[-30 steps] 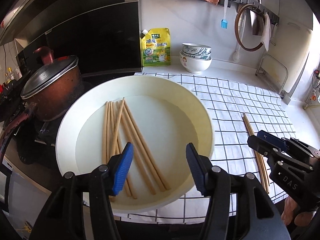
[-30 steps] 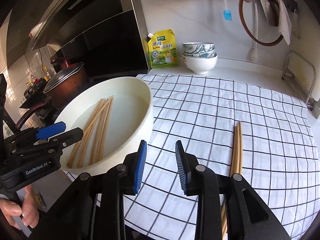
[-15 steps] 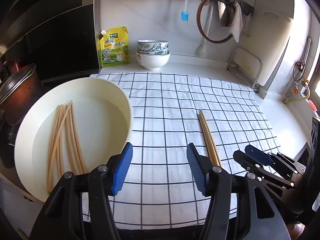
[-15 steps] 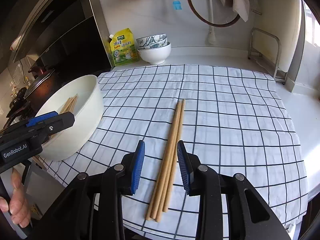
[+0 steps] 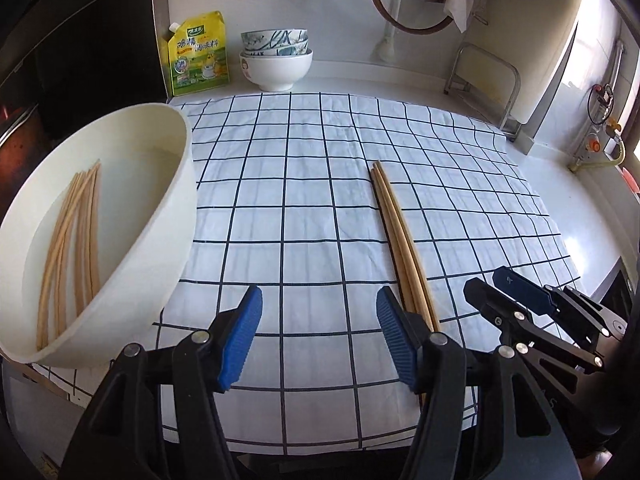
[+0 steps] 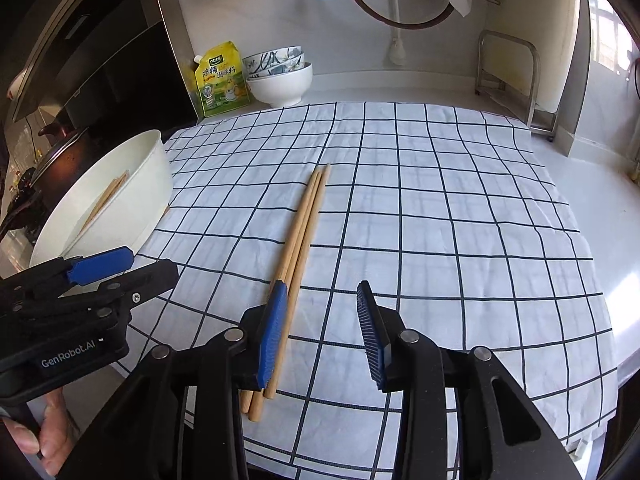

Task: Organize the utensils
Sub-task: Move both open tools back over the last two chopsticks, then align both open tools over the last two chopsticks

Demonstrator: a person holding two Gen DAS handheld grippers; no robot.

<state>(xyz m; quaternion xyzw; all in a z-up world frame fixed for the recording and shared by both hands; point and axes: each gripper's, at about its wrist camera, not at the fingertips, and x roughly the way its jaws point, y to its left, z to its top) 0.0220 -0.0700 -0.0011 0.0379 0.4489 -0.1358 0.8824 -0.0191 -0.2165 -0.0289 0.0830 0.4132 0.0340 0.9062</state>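
A few wooden chopsticks (image 5: 396, 224) lie together on the checked cloth (image 5: 304, 184); they also show in the right wrist view (image 6: 304, 224). A cream bowl (image 5: 168, 208) at the left holds several more chopsticks (image 5: 76, 232); the bowl also shows in the right wrist view (image 6: 132, 200). My left gripper (image 5: 318, 336) is open and empty above the cloth, its right finger by the near ends of the chopsticks. My right gripper (image 6: 322, 332) is open and empty, its left finger over the chopsticks' near ends.
A yellow seasoning pouch (image 5: 198, 54) and stacked bowls (image 5: 276, 58) stand at the back wall. A dark pot (image 6: 64, 152) sits on the stove left of the bowl. A metal rack (image 5: 484, 80) stands at the back right. The cloth's front edge hangs over the counter edge.
Both grippers have swung right, away from the bowl and toward the chopsticks on the cloth. The right gripper has opened wider.
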